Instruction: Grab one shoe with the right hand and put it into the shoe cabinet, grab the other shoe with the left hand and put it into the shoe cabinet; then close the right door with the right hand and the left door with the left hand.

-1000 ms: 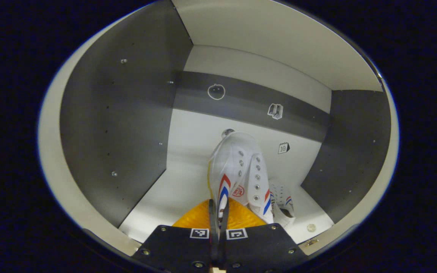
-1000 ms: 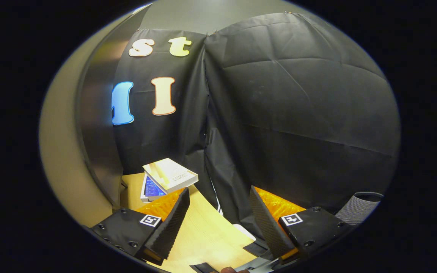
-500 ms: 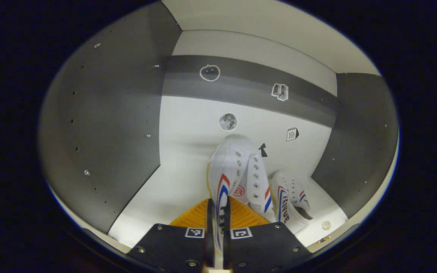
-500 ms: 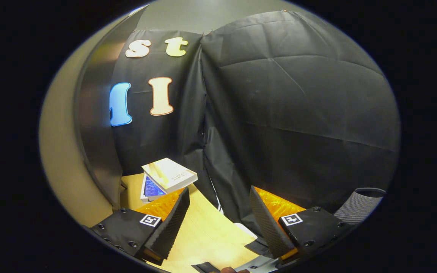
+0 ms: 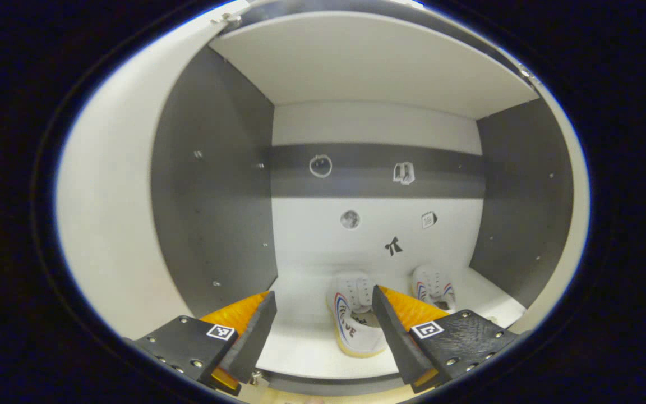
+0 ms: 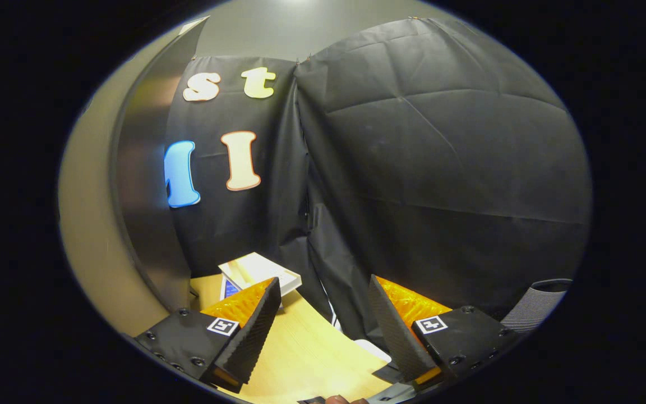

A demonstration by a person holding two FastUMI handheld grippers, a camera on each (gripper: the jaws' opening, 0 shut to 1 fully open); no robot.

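Left gripper view: my left tool [image 5: 323, 314] has its fingers spread wide, nothing between them. It sits just outside the front edge of the shoe cabinet [image 5: 211, 224], pointing straight in.

Past the fingertips, on the white cabinet floor, stands the near shoe [image 5: 355, 321]: white canvas, red and blue stripes on the side, heel toward me, toe toward the back. It is upright, apart from both fingers, seen through the gap beside the right-hand finger.

Right of it and farther in is the second shoe [image 5: 434, 285], same pattern, also upright, partly hidden behind the right-hand finger. The two shoes are near each other; I cannot tell whether they touch.

Far wall of the cabinet: white with a dark grey band across it; small stickers [image 5: 393, 246] on the band and on the white below. Dark grey side panels left and right, white top panel above. A pale door [image 5: 104, 224] stands open at the left edge.

Right gripper view: my right tool [image 6: 323, 317] is also spread wide and holds nothing. It hangs over a light wooden surface [image 6: 306, 359]. Beyond the left-hand finger a book [image 6: 267, 269] lies on that surface, partly hidden by the finger. Left of it rises a grey cabinet panel [image 6: 143, 213]. Farthest off is the black cloth wall [image 6: 441, 196].
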